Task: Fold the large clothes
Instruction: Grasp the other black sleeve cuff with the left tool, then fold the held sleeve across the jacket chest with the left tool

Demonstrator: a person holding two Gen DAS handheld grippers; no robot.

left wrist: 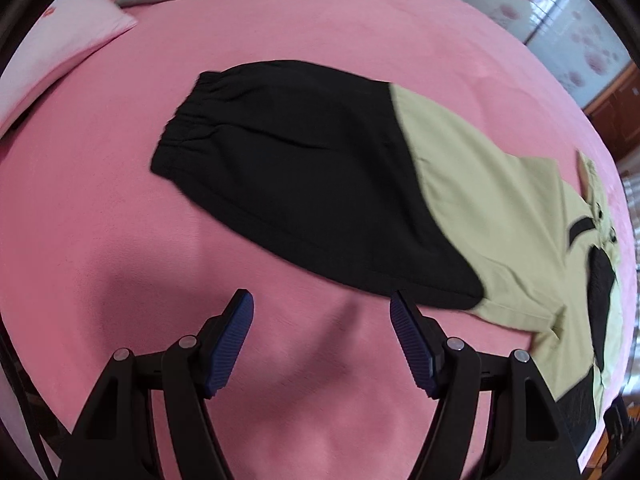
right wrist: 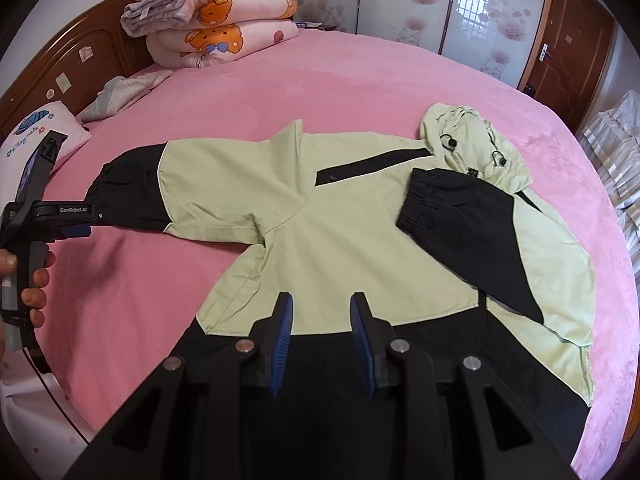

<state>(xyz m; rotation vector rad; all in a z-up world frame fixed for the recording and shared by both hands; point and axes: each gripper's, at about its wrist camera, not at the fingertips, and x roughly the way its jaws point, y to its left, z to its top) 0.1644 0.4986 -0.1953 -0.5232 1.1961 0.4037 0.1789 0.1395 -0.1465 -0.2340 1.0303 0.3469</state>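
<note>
A pale green hooded jacket (right wrist: 352, 240) with black sleeves and a black hem lies flat on the pink bed (right wrist: 280, 80). One black sleeve (right wrist: 472, 236) is folded across the chest, below the hood (right wrist: 472, 144). The other sleeve (left wrist: 304, 176) stretches straight out to the side. My left gripper (left wrist: 320, 295) hangs open over the bedsheet just short of that sleeve's edge, with nothing between its fingers. In the right wrist view the left gripper (right wrist: 80, 224) sits by the cuff, held by a hand (right wrist: 36, 280). My right gripper (right wrist: 322, 298) hovers over the jacket's lower body, jaws narrowly apart and empty.
Folded quilts (right wrist: 216, 20) are stacked at the head of the bed against a wooden headboard (right wrist: 88, 56). A pillow (right wrist: 40, 132) and a grey cloth (right wrist: 120, 92) lie near them. Wardrobe doors (right wrist: 400, 4) and a brown door (right wrist: 572, 40) stand beyond the bed.
</note>
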